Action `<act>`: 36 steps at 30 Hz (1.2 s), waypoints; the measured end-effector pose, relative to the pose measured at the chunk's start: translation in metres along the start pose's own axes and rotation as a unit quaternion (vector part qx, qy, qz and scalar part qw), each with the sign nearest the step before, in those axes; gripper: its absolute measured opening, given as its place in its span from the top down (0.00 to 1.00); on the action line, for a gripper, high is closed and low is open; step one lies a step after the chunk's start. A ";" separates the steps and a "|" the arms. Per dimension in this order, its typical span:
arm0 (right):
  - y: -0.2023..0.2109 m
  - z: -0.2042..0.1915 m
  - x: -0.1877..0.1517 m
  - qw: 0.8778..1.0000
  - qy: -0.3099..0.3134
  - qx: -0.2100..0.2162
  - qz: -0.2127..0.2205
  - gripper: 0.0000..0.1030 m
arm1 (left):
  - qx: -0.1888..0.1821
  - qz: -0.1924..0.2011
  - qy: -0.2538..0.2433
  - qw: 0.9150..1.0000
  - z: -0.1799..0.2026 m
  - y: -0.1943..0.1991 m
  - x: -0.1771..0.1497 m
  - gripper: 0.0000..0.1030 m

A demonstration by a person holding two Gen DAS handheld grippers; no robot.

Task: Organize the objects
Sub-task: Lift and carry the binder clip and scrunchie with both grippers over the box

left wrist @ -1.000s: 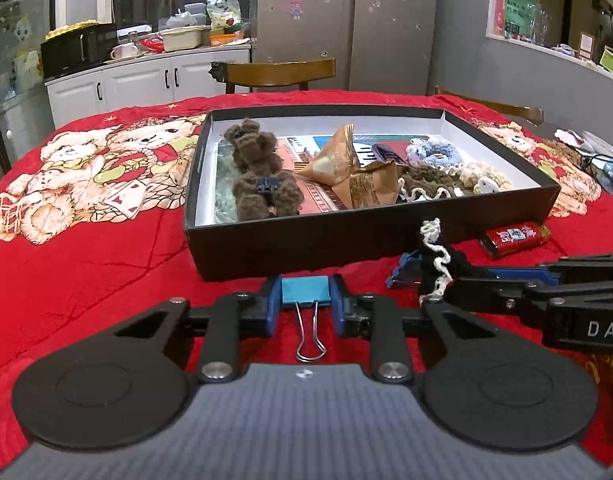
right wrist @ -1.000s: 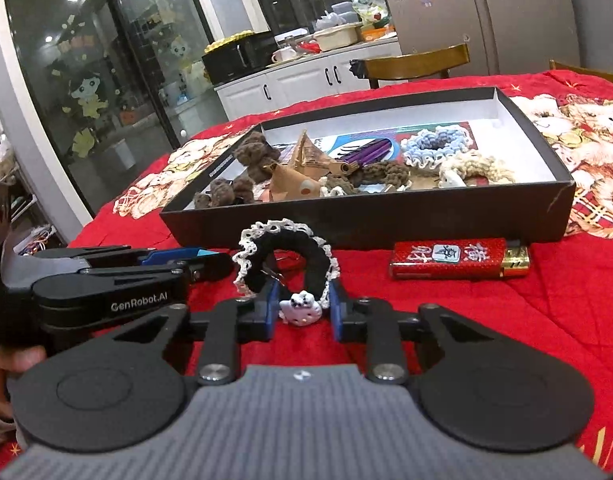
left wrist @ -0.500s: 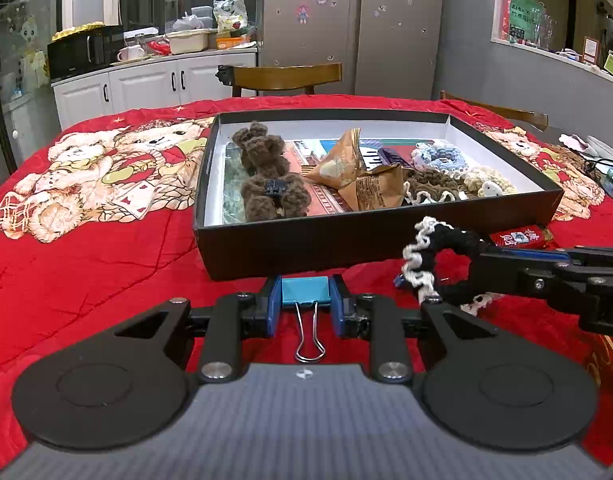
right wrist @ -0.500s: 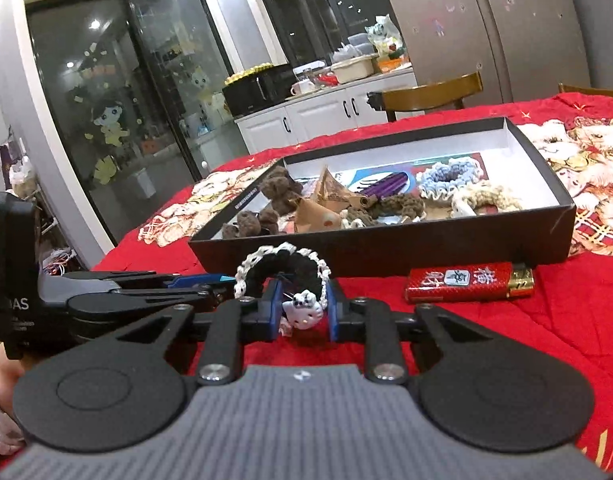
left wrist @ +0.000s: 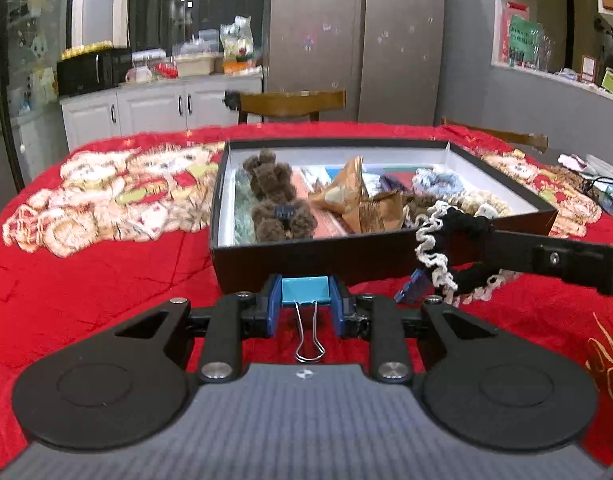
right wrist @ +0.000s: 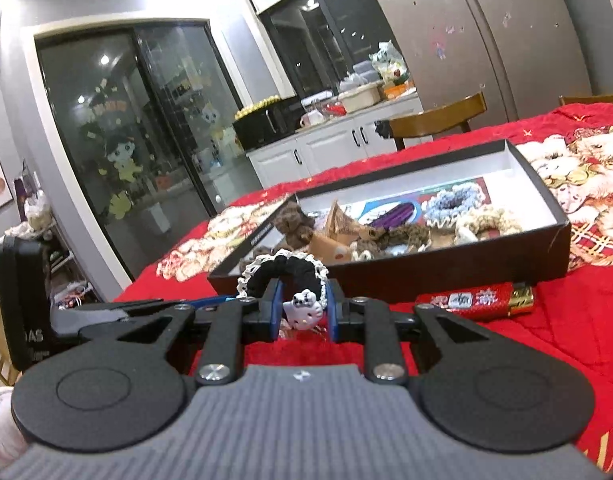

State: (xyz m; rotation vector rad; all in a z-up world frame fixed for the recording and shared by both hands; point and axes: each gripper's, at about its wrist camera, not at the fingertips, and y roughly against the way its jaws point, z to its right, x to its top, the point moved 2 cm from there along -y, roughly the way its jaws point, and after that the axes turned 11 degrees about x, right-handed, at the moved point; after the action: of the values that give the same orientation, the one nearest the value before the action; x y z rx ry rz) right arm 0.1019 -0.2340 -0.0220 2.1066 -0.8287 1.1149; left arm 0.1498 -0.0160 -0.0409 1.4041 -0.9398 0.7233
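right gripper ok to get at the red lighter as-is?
Probably not yet. The right gripper is shut on the black scrunchie, so its jaws are occupied. The red lighter lies bare on the cloth before the box; nothing covers it.

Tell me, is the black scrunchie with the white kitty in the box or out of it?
Out. The black scrunchie is pinched in the right gripper, in front of the box's near wall, not inside.

Both cameras are sitting low over the red table, looking toward the black box (left wrist: 290, 258) (right wrist: 446, 276), left one closer.
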 end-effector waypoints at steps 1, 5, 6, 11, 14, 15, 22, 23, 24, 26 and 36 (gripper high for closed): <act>0.001 0.000 0.001 1.000 -0.003 0.002 0.004 0.76 | 0.000 0.009 -0.002 1.000 0.001 0.003 0.000 0.71; 0.008 0.000 0.009 1.000 -0.014 0.008 0.025 0.76 | 0.004 0.039 -0.017 0.999 0.006 0.014 0.001 0.71; 0.009 0.000 0.011 0.999 -0.014 0.007 0.029 0.76 | 0.005 0.045 -0.021 0.999 0.008 0.016 0.001 0.71; 0.019 -0.001 0.024 0.998 -0.013 0.006 0.061 0.76 | 0.013 0.070 -0.018 0.997 0.006 0.025 0.007 0.71; 0.026 -0.001 0.030 0.997 -0.014 0.002 0.077 0.76 | 0.018 0.085 -0.004 0.996 0.003 0.032 0.013 0.71; 0.027 -0.002 0.030 0.997 -0.013 0.001 0.080 0.76 | 0.021 0.091 -0.002 0.996 0.002 0.035 0.015 0.71; 0.028 -0.004 0.035 0.996 -0.021 0.001 0.085 0.76 | 0.030 0.117 0.006 0.993 0.003 0.053 0.021 0.71; 0.027 -0.005 0.038 0.996 -0.021 0.001 0.087 0.76 | 0.031 0.121 0.006 0.992 0.004 0.055 0.023 0.71; 0.028 -0.006 0.041 0.996 -0.021 0.002 0.089 0.76 | 0.032 0.125 0.006 0.992 0.005 0.056 0.025 0.71; 0.029 -0.007 0.048 0.995 -0.021 0.003 0.093 0.76 | 0.030 0.130 0.009 0.991 0.006 0.059 0.031 0.71; 0.039 -0.016 0.084 0.993 -0.026 0.010 0.112 0.76 | 0.029 0.157 0.026 0.987 0.016 0.078 0.078 0.71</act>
State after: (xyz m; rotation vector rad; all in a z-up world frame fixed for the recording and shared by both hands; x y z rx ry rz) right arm 0.1025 -0.2663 0.0663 2.1055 -1.1050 1.1882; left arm 0.1166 -0.0354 0.0636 1.2935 -1.1190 1.0249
